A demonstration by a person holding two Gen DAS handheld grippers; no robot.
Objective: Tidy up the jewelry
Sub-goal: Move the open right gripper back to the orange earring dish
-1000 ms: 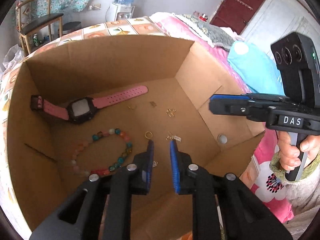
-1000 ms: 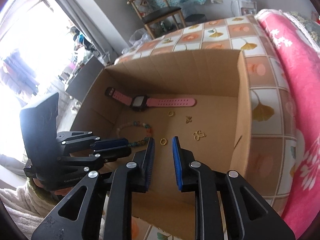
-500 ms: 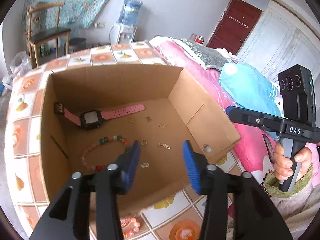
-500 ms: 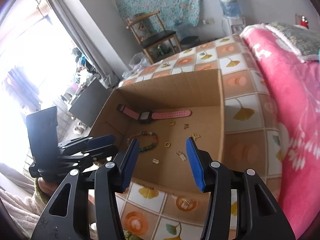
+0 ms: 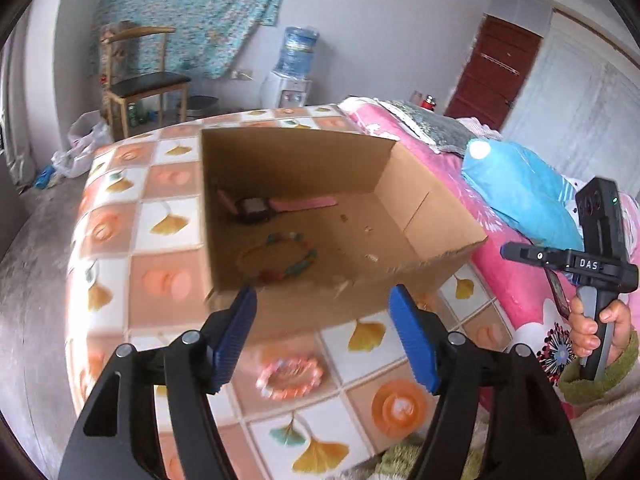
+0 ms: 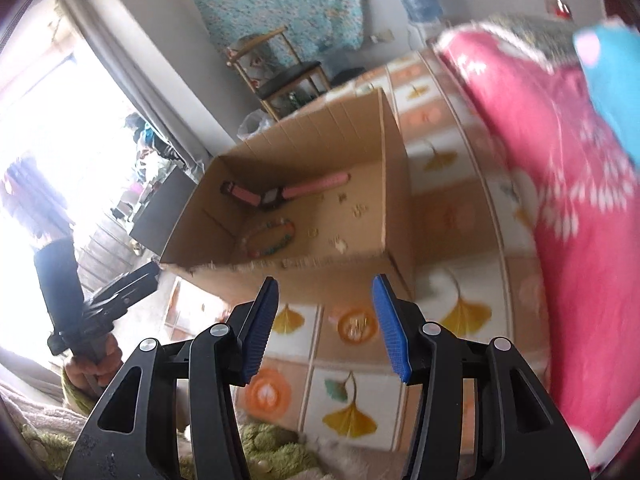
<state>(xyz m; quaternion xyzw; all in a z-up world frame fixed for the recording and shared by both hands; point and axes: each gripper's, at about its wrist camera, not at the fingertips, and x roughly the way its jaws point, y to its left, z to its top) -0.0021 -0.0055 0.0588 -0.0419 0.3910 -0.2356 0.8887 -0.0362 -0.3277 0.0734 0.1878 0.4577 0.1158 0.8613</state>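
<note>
Left gripper and right gripper: ribbed blue pads spread wide, empty. Corrugated cardboard box holds pink rubber-strap watch, round beaded bracelet.

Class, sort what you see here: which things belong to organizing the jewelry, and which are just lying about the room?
Belongs to the job:
cardboard box
pink watch
beaded bracelet
pink bracelet on the tiled cloth outside the box
small gold pieces

Just lying about:
wooden chair
water dispenser
blue pillow
pink quilt
</note>
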